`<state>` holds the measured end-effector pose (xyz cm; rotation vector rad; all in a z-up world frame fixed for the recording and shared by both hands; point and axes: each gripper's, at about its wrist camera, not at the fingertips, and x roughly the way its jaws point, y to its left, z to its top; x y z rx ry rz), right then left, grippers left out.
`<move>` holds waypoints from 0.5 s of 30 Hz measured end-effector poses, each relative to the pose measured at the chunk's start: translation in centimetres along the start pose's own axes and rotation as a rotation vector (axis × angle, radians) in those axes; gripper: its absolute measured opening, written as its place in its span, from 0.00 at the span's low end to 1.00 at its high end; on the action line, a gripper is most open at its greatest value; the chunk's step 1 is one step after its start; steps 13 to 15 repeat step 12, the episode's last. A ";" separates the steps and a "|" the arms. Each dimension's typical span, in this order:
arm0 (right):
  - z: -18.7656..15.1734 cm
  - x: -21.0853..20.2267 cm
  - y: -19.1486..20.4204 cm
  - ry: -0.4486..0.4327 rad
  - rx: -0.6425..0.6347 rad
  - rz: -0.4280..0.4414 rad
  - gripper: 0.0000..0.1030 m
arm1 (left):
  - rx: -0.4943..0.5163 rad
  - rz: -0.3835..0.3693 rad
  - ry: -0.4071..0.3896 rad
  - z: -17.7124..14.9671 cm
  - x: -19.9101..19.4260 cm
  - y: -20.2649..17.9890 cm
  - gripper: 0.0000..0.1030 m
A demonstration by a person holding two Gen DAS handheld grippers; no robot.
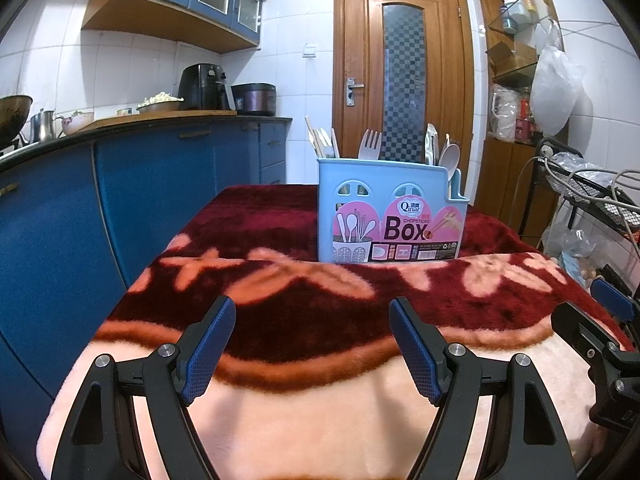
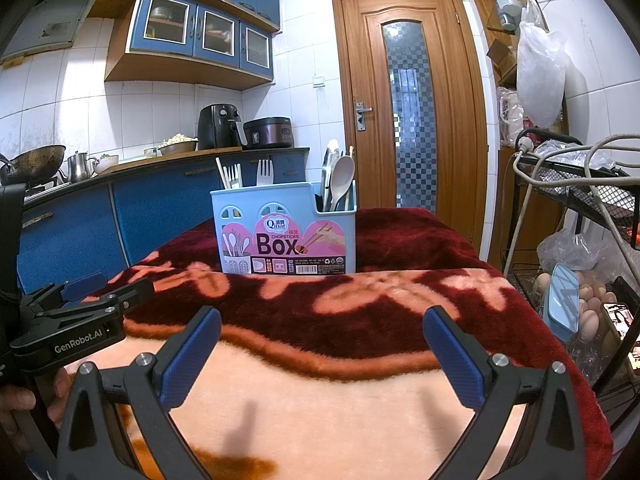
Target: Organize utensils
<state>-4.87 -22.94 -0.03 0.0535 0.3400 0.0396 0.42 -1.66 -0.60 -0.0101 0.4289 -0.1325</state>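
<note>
A light blue chopstick box [image 1: 392,212] with a pink label stands upright on the red and pink blanket [image 1: 280,360]. It holds chopsticks [image 1: 320,142] at the left, a white fork [image 1: 369,144] in the middle and spoons [image 1: 448,158] at the right. It also shows in the right wrist view [image 2: 286,232], with the fork [image 2: 265,172] and a spoon [image 2: 343,178]. My left gripper [image 1: 312,344] is open and empty, low over the near blanket. My right gripper [image 2: 322,356] is open and empty, beside the left one [image 2: 80,308].
A blue kitchen counter [image 1: 140,184] runs along the left with an air fryer [image 1: 202,86] and pots. A wooden door [image 1: 404,72] is behind the table. A wire rack [image 2: 580,184] with bags and eggs stands at the right.
</note>
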 end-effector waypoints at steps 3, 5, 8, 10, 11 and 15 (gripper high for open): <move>0.0 0.0 0.1 0.000 0.000 0.000 1.00 | -0.002 0.000 0.001 0.0 0.0 0.0 0.78; 0.0 0.0 0.1 -0.001 -0.001 0.000 1.00 | -0.001 -0.001 0.001 0.0 0.0 0.0 0.78; 0.0 0.0 0.0 0.000 0.000 0.000 1.00 | 0.001 0.001 0.000 0.0 0.0 0.0 0.78; 0.0 0.0 0.1 0.000 0.001 0.000 1.00 | 0.000 0.001 0.000 0.0 0.0 0.0 0.78; 0.0 0.0 0.1 0.000 0.001 0.000 1.00 | -0.001 0.001 0.001 0.0 0.0 0.0 0.78; 0.0 0.0 0.1 0.000 0.001 0.000 1.00 | -0.001 0.001 0.001 0.0 0.0 0.0 0.78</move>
